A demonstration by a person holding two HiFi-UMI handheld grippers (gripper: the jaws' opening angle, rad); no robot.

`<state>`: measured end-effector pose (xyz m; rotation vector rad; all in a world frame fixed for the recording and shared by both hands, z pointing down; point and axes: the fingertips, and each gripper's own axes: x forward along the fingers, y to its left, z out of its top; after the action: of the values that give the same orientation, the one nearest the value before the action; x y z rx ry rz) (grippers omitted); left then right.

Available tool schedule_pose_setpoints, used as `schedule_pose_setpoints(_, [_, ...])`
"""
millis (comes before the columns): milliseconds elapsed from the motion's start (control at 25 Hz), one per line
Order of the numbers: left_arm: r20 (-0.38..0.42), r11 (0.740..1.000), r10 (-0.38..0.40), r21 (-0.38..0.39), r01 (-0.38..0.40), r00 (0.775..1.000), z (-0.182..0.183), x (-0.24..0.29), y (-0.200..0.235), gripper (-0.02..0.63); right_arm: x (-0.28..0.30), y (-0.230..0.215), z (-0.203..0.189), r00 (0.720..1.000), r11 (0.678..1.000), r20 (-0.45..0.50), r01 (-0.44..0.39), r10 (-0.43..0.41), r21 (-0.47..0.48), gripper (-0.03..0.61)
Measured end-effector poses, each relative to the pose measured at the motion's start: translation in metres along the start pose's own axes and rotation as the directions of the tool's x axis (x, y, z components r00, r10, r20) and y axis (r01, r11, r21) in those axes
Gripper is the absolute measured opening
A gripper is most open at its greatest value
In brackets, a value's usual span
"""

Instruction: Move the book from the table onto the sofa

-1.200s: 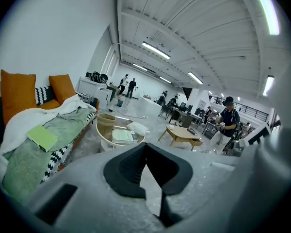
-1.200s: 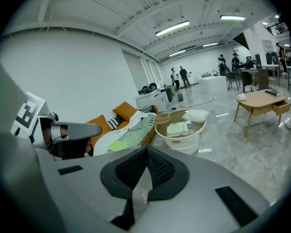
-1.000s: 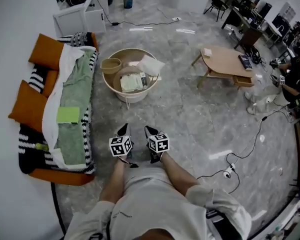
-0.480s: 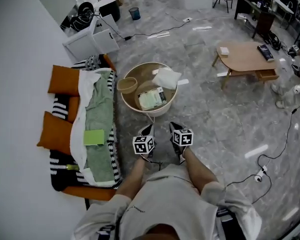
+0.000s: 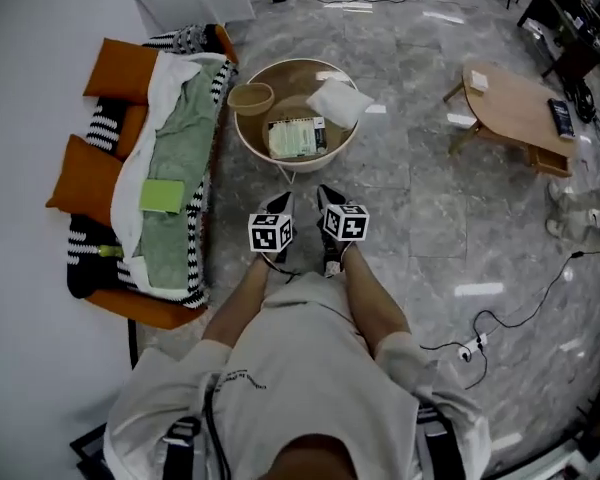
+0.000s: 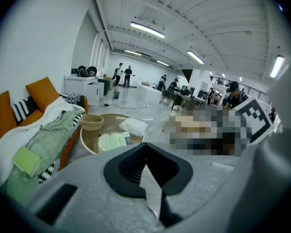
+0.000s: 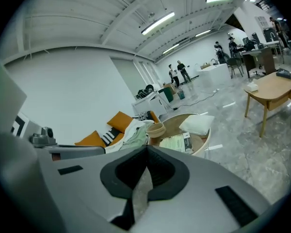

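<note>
Presently the largest item, the orange sofa draped with a green blanket and a black-and-white striped cover, lies along the left of the scene. Its seat is mostly free, apart from a small light-green pad.

The round beige table with a raised rim stands at centre, just right of the sofa's far end. A low wooden table stands well apart at far right and plays no part.

On the round table a white pillow lies at the far right. The pale green-and-white book lies flat at the near centre, and a small tan bowl sits at the far left. The book has not been touched.

The left gripper and right gripper are held side by side just short of the table's near rim. Each has its jaws pressed together with nothing between them.

Change noted: compared with a second ago, the round table now sits much closer to the gripper tips. The person has walked both grippers up to it, and the jaws were together throughout.

Assessment: the approach is nearly complete and the transfer itself has not begun. The next move would call for parting the jaws and reaching over the rim to the book, which lies flat and offers little edge to take.
</note>
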<state>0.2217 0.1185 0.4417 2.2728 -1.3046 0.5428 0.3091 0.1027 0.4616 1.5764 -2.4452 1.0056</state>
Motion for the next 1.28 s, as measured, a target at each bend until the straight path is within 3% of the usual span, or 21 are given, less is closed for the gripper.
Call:
schedule_pose_setpoints(80, [0.011,0.999,0.033,0.003,-0.033,0.999,0.008,0.003,0.003,0.009,0.002,-0.004,-0.001,1.0,1.0,-0.024,-0.009,0.009,-0.026,0.006])
schedule_pose_setpoints(280, [0.012,0.987,0.116,-0.109,-0.114,0.993,0.001,-0.006,-0.003,0.009,-0.006,-0.02,-0.023,0.987,0.996,-0.161,-0.01,-0.004,-0.085,0.006])
schedule_pose_setpoints(400, [0.013,0.98,0.152,-0.13,-0.149,0.988,0.007,-0.001,0.005,0.009,0.003,-0.035,-0.012,0.983,0.993,-0.18,0.017,-0.037,-0.115,0.006])
schedule_pose_setpoints(640, [0.005,0.956,0.234,-0.181,-0.229,0.972,-0.015,-0.028,0.014,0.009,-0.006,-0.061,-0.018,0.982,0.994,-0.152,0.113,-0.112,0.0,0.006])
schedule_pose_setpoints(840, [0.051,0.917,0.348,-0.225,-0.329,0.936,-0.019,-0.048,0.033,0.009,-0.008,-0.061,-0.019,0.989,0.994,-0.121,0.088,-0.081,0.057,0.006])
schedule_pose_setpoints(1040, [0.05,0.908,0.351,-0.261,-0.327,0.935,-0.014,-0.041,0.037,0.009,-0.011,-0.052,-0.018,0.989,1.0,-0.143,0.022,-0.024,-0.015,0.006])
schedule_pose_setpoints(1280, [0.05,0.93,0.311,-0.221,-0.293,0.949,0.011,-0.002,0.031,0.009,-0.019,-0.071,-0.004,0.989,0.998,-0.143,0.019,-0.027,-0.058,0.006])
